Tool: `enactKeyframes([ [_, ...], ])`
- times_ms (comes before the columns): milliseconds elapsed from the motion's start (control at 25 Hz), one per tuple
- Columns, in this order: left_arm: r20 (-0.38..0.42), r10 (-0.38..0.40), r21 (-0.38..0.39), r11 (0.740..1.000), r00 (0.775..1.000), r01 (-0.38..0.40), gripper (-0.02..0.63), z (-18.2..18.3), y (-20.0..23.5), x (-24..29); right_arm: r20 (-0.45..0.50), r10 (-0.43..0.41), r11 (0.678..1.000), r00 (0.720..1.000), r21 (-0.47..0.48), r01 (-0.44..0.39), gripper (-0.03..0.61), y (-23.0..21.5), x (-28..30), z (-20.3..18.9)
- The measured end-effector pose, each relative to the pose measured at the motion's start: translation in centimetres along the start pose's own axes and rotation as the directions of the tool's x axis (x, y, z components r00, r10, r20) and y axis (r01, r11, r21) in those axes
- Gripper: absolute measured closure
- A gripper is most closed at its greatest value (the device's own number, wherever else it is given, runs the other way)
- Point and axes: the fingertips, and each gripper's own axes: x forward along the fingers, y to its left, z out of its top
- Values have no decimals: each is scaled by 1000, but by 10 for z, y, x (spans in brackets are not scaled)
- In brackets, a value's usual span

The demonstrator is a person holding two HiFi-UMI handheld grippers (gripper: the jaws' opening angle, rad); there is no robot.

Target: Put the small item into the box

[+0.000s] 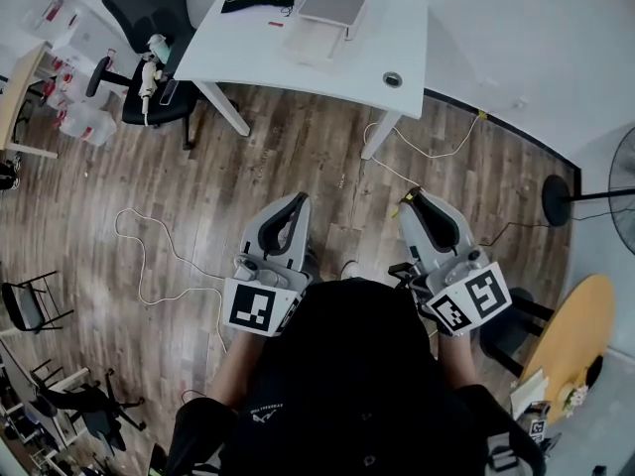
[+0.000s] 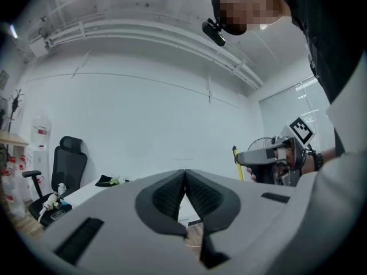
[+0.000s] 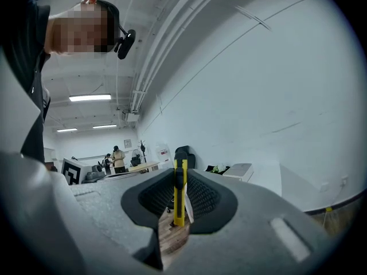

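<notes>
Plainly, only square black-and-white markers (image 1: 256,307) are showing as print. The right gripper (image 3: 178,196) is clamping its jaws on a slim yellow cutter (image 3: 179,202), upright between them. The left gripper (image 2: 184,191) is holding its jaws pressed together, empty. Both are hovering at the person's waist, pointing toward the white surface (image 1: 397,38) with the grey box (image 1: 332,3), well ahead of the jaws.
</notes>
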Motion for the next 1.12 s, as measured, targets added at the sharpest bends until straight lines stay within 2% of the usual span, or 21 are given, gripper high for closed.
enactKeyframes([
  [160,-33,-1,8,1000,999,2,609,-2,44,10,8,-26,1000,1000,1,26,508,2,37,4],
  [440,-23,-22,-4,1000,999,22,609,0,108,20,24,-97,995,995,8,96,508,3,91,5],
  [680,-15,-9,2,1000,1000,9,609,3,151,18,46,-142,988,989,62,139,508,-4,124,5],
  [920,-12,48,-28,998,999,-49,609,2,189,8,28,-127,990,991,64,125,508,1,158,4],
  [1120,-8,58,-29,998,998,-58,609,3,206,22,-3,-105,993,994,49,105,508,-4,184,4],
])
